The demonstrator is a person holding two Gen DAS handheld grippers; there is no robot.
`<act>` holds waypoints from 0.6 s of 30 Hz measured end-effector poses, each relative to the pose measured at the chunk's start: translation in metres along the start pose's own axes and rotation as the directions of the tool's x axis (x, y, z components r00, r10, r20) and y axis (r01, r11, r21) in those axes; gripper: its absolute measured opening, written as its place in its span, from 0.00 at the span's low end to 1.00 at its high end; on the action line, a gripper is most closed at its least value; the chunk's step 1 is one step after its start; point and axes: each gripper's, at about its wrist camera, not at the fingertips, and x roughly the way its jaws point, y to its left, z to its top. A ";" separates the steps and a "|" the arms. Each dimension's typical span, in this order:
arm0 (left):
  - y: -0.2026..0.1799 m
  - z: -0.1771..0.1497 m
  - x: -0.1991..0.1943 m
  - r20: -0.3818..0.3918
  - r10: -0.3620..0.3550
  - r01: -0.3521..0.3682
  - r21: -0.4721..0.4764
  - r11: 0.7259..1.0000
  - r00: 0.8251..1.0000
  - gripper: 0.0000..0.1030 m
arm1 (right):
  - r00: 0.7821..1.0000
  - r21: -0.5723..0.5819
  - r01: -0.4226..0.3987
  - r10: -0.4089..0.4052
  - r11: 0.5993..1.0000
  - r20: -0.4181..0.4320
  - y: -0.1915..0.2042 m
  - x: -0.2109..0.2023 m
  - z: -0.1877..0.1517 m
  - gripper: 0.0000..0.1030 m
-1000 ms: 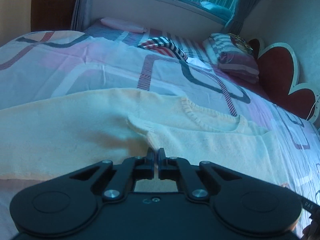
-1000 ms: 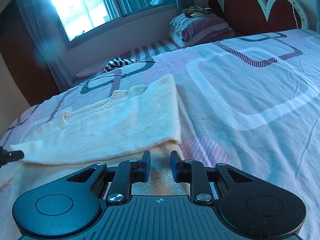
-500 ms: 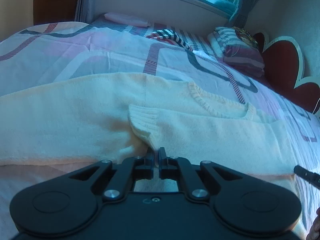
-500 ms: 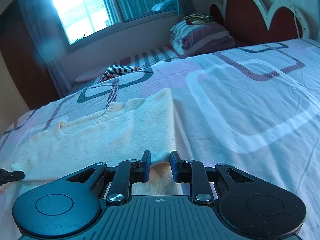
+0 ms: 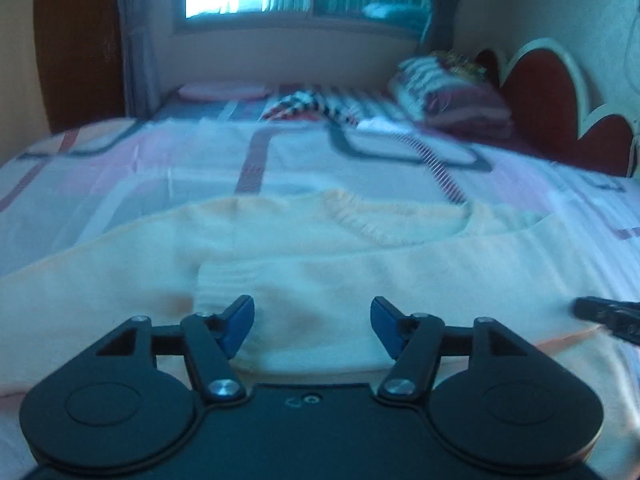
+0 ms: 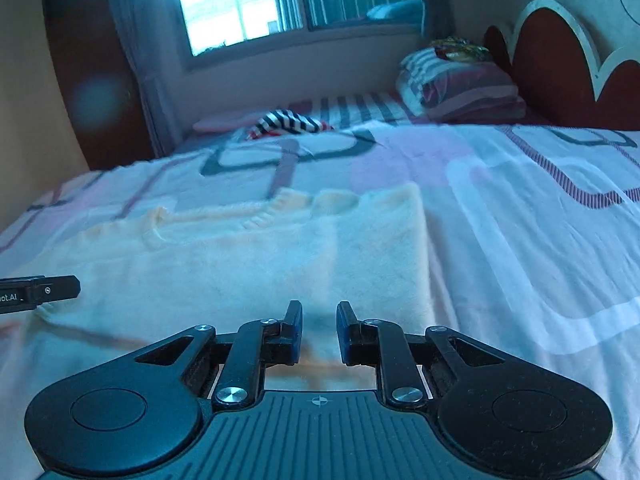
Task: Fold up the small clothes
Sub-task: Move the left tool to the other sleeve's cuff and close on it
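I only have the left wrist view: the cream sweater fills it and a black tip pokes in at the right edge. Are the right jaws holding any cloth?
Observer: Not that I can see. The right gripper has its jaws a narrow gap apart above the sweater, with nothing pinched between them.
Operator: How does the sweater's right side look from there?
Observer: It is folded in. The right edge runs as one straight line away from the camera.
Operator: What lies beyond that edge?
Observer: The patterned bedspread, lying flat with light creases.
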 end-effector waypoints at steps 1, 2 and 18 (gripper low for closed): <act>0.007 -0.002 0.006 -0.015 0.003 -0.003 -0.015 1.000 1.000 0.57 | 0.999 0.012 0.047 -0.047 0.999 -0.006 -0.010 0.002 -0.001 0.08; 0.016 -0.005 0.007 -0.007 -0.012 0.012 -0.027 1.000 1.000 0.57 | 0.998 0.042 0.056 -0.056 0.998 -0.002 -0.023 0.001 -0.002 0.00; 0.009 0.022 0.037 -0.008 0.020 -0.019 0.057 0.998 1.000 0.64 | 0.996 0.081 0.090 -0.090 0.993 -0.005 -0.050 0.074 0.068 0.00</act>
